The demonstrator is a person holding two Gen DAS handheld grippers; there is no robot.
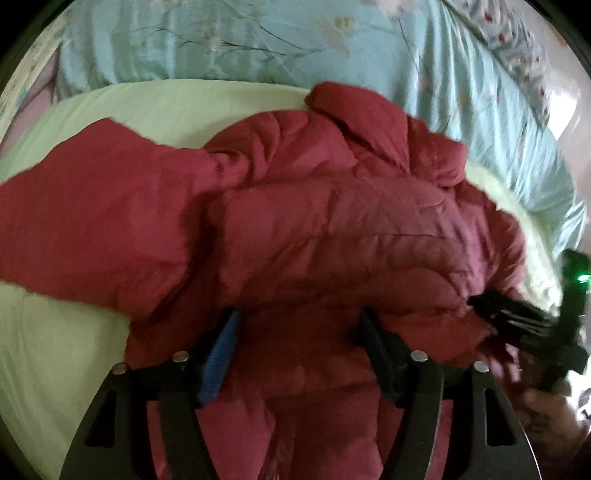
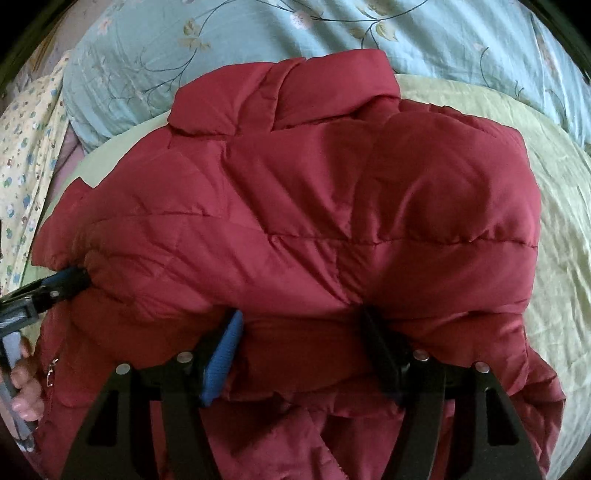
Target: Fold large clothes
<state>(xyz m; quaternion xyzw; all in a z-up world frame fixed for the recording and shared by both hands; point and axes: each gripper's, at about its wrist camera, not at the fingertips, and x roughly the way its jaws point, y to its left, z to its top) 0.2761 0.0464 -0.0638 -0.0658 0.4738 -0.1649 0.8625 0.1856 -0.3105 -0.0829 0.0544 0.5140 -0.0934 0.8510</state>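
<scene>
A dark red puffer jacket (image 1: 314, 229) lies bunched on a pale green sheet (image 1: 55, 350), collar toward the far side. My left gripper (image 1: 295, 332) has its jaws wide apart with the jacket's near edge bulging between them. My right gripper (image 2: 299, 332) stands the same way, jaws wide with thick jacket (image 2: 314, 206) fabric between the blue pad (image 2: 221, 362) and the black finger (image 2: 380, 350). The right gripper also shows at the right edge of the left wrist view (image 1: 491, 306), pushed against the jacket's side. The left gripper shows at the left of the right wrist view (image 2: 74, 277), tips buried in the fabric.
A light blue floral quilt (image 1: 221, 37) lies along the far side of the bed, also in the right wrist view (image 2: 369, 26). A yellow patterned cloth (image 2: 26, 155) is at the far left. The green sheet (image 2: 554, 258) extends to the right of the jacket.
</scene>
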